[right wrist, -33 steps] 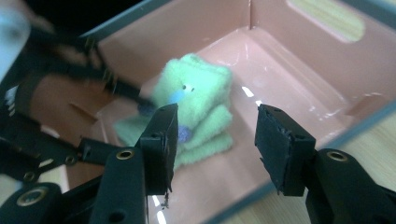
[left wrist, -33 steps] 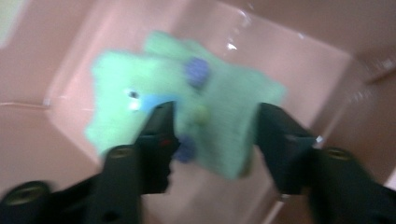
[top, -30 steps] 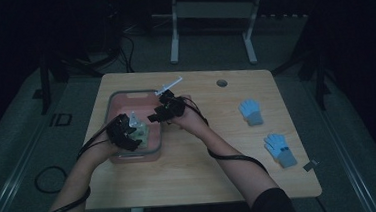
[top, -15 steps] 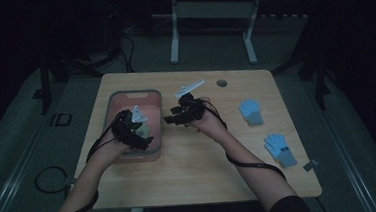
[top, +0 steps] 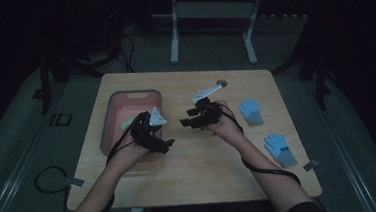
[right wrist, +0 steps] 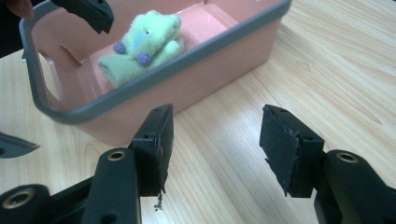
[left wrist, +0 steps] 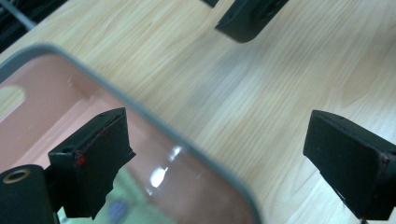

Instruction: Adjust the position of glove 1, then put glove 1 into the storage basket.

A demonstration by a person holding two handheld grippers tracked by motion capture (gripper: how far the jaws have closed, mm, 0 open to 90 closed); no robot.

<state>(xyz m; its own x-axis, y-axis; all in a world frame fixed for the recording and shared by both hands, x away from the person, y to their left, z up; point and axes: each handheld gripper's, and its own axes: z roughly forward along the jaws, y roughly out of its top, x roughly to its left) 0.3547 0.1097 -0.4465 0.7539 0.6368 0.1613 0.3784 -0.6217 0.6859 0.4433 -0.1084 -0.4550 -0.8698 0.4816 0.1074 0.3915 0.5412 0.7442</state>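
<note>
1. On the wooden table (top: 190,171) stand one pink bin (top: 111,122) with a grey rim at the left, holding one green folded pair of gloves (right wrist: 142,46), and two blue gloves at the right: one (top: 250,111) farther, one (top: 279,148) nearer, well apart from the bin.
2. The left gripper (top: 154,138) sits over the bin's near right corner, forearm coming in from the near left. The right gripper (top: 197,118) is held over bare wood between the bin and the farther blue glove, pointing left toward the bin.
3. The left gripper's jaws have just been opening and stand wide, nothing between them. The right gripper's jaws have also been opening, about half apart, empty; the green pair lies loose in the bin.
</note>
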